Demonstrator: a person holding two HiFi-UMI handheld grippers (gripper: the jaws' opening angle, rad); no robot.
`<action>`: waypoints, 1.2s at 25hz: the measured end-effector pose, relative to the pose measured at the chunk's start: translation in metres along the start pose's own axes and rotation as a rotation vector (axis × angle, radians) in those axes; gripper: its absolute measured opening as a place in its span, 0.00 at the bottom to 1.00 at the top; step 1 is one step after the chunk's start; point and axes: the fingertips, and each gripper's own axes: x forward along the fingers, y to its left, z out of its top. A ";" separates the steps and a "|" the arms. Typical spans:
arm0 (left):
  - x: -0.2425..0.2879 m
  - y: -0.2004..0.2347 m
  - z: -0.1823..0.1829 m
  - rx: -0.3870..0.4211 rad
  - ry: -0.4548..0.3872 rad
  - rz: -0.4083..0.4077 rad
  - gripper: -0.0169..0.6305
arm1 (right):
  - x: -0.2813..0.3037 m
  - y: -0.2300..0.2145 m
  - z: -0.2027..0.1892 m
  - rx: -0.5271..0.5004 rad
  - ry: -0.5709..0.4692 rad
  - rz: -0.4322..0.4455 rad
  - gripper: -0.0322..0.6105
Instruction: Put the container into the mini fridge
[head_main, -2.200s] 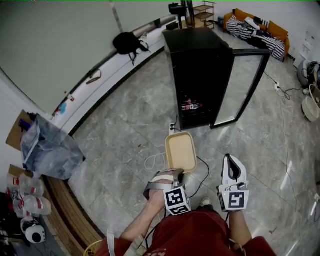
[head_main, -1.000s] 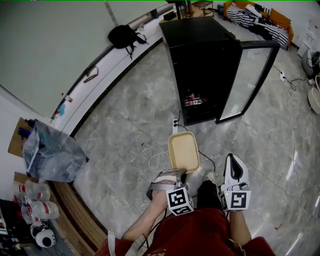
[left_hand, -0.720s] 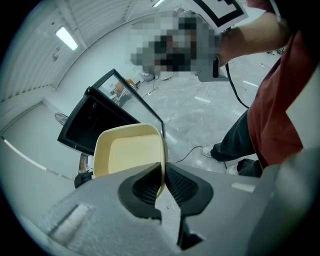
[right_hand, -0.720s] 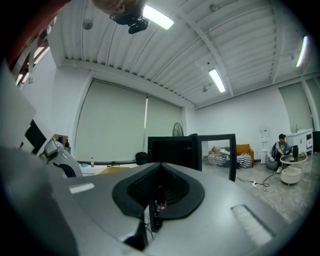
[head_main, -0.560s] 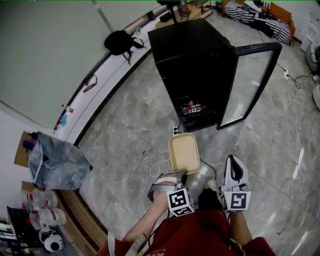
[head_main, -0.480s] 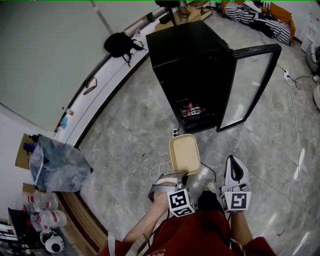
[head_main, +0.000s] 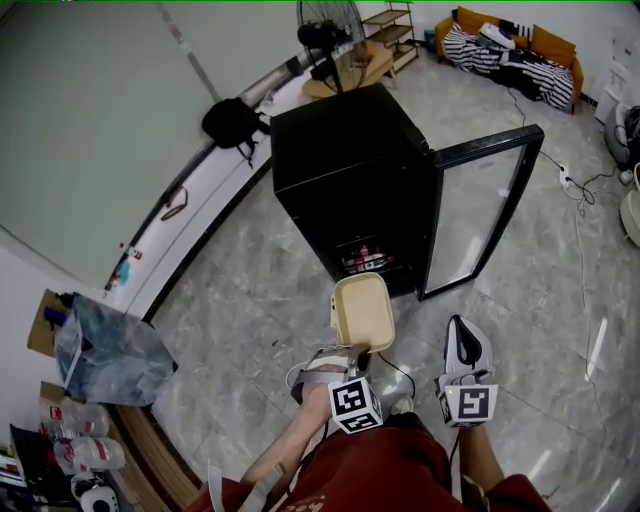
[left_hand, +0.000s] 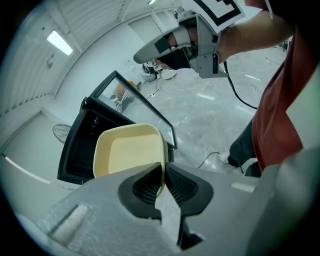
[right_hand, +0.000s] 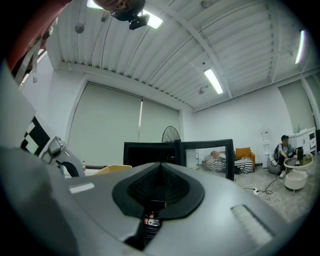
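seemingly level, left claw (head_main: 358, 352) tight on container (head_main: 363, 310) rim

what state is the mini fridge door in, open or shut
Open. The glass door stands swung out from the right side of the mini fridge, leaving its dark inside exposed in the head view.

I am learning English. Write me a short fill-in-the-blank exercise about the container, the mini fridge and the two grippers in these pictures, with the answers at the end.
1. The left gripper grips the container by its ____.
2. The door of the mini fridge stands ____.
3. The right gripper, its fingers together, holds ____.
4. Inside, the container is ____.

Missing words: rim; open; nothing; empty.
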 end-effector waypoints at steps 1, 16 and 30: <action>0.004 0.004 0.004 -0.005 0.002 0.004 0.08 | 0.003 -0.005 -0.001 0.003 -0.002 0.001 0.05; 0.055 0.039 0.001 -0.051 0.017 -0.016 0.08 | 0.059 -0.013 -0.028 0.032 0.038 0.042 0.05; 0.116 0.141 -0.023 -0.080 -0.030 -0.009 0.08 | 0.182 -0.004 -0.008 -0.010 0.042 0.051 0.05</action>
